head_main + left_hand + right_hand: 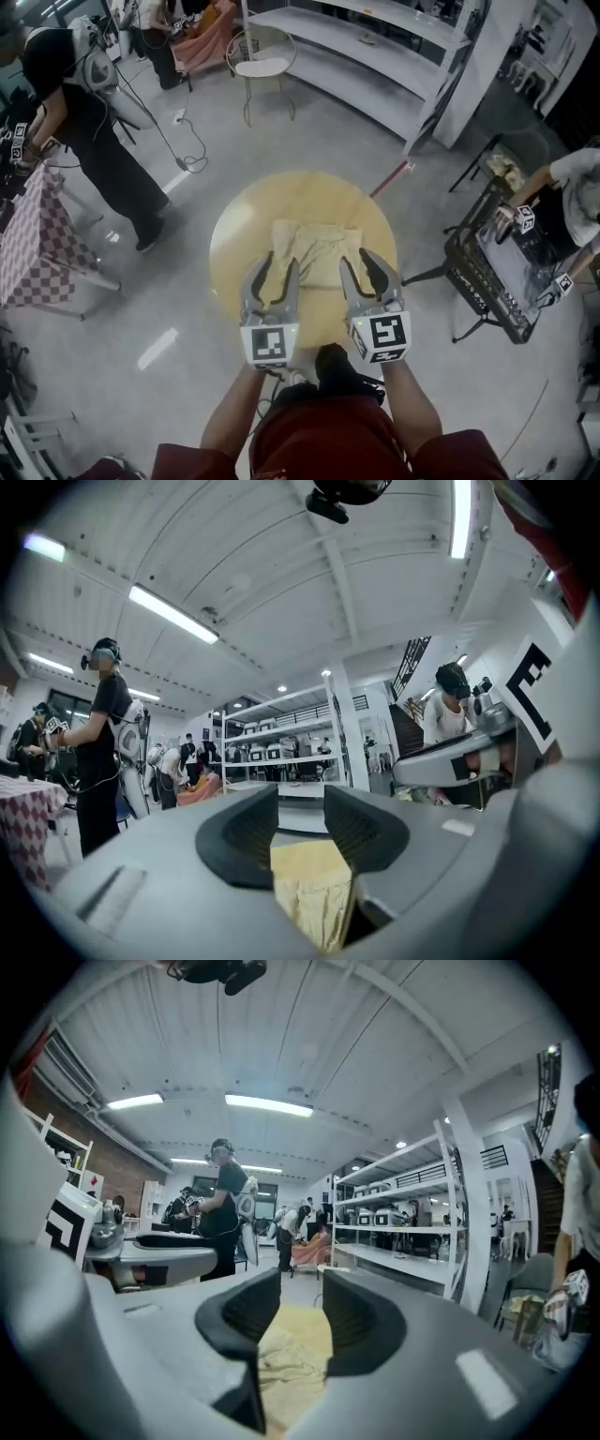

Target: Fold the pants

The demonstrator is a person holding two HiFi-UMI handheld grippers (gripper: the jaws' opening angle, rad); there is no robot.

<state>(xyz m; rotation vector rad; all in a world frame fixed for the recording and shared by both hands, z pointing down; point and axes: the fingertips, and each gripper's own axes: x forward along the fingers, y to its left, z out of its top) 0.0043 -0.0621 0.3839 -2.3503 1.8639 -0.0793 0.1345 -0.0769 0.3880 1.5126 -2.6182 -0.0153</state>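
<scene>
Pale yellow pants [319,248] lie folded into a rough rectangle on a round yellow table [239,234]. Both grippers are held high above the table, side by side and pointing level, away from me. My left gripper [281,262] stands open with nothing between its fingers. My right gripper [356,260] is also open and holds nothing. In the left gripper view the pants [309,888] show far below, through the gap of the left gripper [300,822]. The right gripper view likewise shows the pants [291,1349] below the gap of the right gripper [300,1307].
A person in black [94,122] stands at the left beside a checked tablecloth [37,244]. A black cart [487,272] and another person's arm [562,183] are at the right. A wire chair [262,66] and white shelving [375,56] stand beyond the table.
</scene>
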